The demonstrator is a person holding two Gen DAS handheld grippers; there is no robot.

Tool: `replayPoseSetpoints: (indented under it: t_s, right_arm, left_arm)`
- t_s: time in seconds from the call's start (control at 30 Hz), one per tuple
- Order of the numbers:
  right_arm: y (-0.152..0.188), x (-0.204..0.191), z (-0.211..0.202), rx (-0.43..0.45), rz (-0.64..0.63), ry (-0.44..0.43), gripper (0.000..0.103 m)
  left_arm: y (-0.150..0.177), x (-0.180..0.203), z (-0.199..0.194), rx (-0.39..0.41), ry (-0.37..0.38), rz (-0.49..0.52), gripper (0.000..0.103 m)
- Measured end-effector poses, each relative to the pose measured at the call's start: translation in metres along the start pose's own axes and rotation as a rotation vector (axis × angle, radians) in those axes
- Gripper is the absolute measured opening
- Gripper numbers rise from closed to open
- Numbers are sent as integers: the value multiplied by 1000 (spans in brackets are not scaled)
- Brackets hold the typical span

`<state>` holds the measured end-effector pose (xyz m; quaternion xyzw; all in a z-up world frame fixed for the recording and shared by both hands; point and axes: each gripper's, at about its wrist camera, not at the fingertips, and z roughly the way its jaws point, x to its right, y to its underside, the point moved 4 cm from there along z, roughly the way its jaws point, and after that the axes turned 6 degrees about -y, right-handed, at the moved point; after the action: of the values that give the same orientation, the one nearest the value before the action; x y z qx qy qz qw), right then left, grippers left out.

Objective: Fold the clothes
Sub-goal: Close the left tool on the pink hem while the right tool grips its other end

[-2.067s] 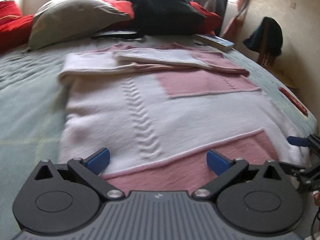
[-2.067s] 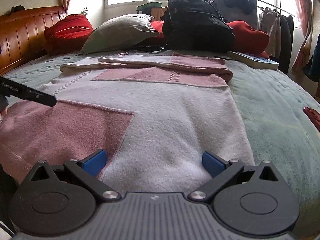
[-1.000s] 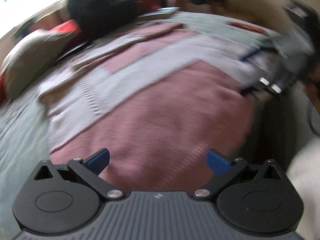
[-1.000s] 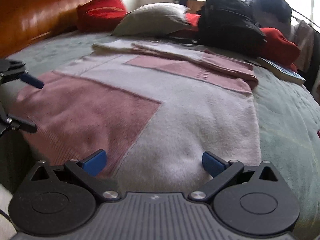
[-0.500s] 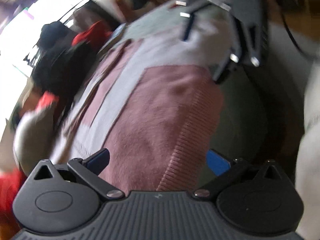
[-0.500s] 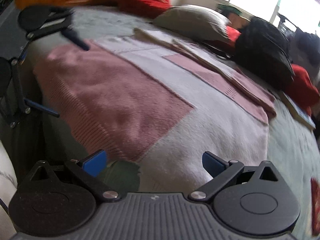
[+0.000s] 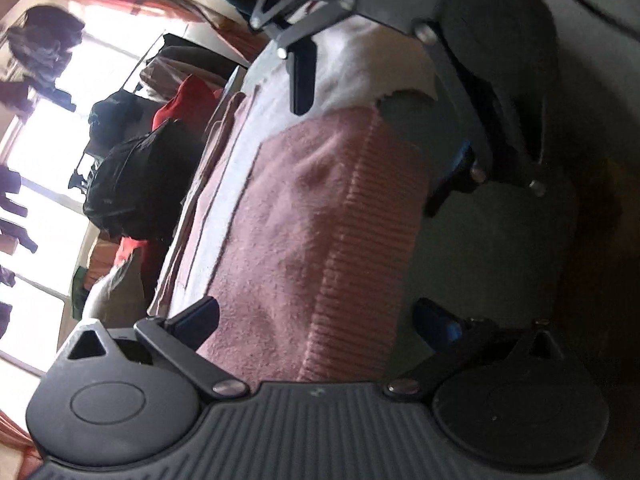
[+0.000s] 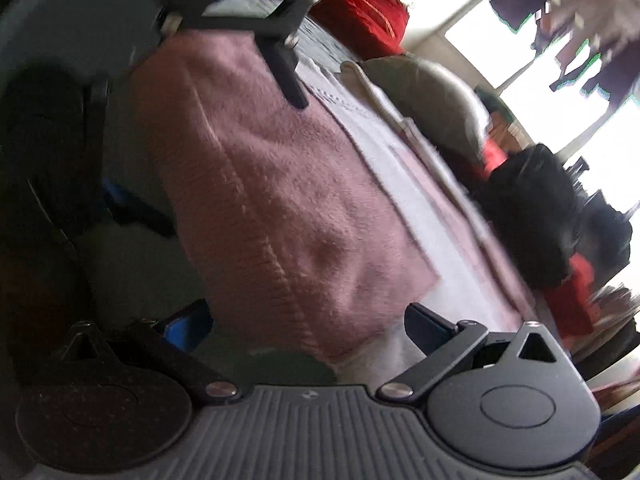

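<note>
Blur smears the far room in both wrist views, and each view is rolled hard to one side, so the window, hanging clothes and black backpack (image 7: 136, 176) show only as rough shapes. Where the sweater's (image 7: 312, 216) hem hangs over the bed edge, the space beneath is dark and unreadable.

The left gripper (image 7: 316, 320) has its jaws spread wide, straddling the ribbed pink hem, one blue pad above the fabric and one below, neither touching it as far as can be told. The right gripper (image 8: 308, 324) is likewise spread at the other hem corner, where pink meets white. Each gripper appears in the other's view, facing it along the hem.

The sweater is fuzzy knit, pink blocks on white, lying flat on a pale green bedspread (image 8: 320, 40). A grey pillow (image 8: 432, 96) and red cushion (image 8: 364, 12) lie beyond.
</note>
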<state>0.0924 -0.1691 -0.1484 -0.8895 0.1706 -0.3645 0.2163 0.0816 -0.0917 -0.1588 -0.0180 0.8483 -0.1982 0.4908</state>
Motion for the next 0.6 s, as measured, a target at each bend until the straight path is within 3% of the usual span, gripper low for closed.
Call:
replayPoseSetpoints:
  t_s: [0.17, 0.33, 0.5, 0.6]
  right_arm:
    - [0, -2, -10, 35, -66, 82, 103]
    - [-7, 9, -28, 112, -39, 161, 103]
    - [-13, 26, -39, 150, -3, 201, 103]
    - [-14, 27, -40, 150, 6, 194, 103]
  left_arm:
    - [0, -19, -13, 30, -28, -70, 102]
    - [-3, -25, -22, 77, -15, -83, 102]
    - [-9, -20, -13, 74, -80, -54, 102]
    - [-9, -32, -12, 64, -124, -108, 102]
